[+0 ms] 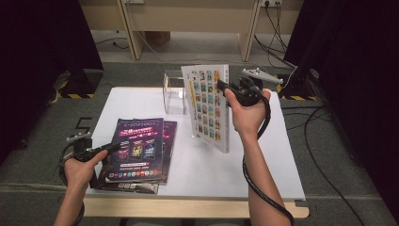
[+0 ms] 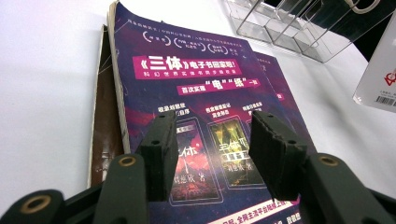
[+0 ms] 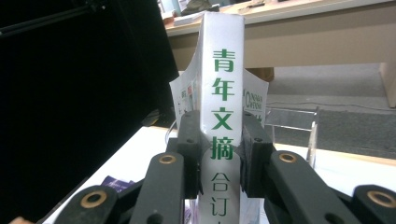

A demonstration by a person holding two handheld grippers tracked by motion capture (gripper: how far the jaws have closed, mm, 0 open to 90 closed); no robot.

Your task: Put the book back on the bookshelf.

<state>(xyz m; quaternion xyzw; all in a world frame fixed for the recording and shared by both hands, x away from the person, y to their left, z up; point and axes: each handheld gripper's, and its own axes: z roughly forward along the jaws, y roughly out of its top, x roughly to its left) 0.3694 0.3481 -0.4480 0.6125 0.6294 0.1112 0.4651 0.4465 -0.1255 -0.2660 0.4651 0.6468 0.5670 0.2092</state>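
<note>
White book (image 3: 219, 93) clamped by spine between right gripper (image 3: 219, 154) jaws, lifted off bench (image 1: 263, 160). Left gripper (image 2: 215, 154) jaws parted, empty (purple magazine (image 2: 187, 93) just ahead). Book best kept upright toward clear rack (image 1: 173, 96).

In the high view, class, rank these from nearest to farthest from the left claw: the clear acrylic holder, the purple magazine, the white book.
1. Purple magazine: directly beside the left claw, top of the stack at the table's left.
2. White book: table's middle, held upright by the right claw.
3. Clear acrylic holder: rear of the table.
</note>
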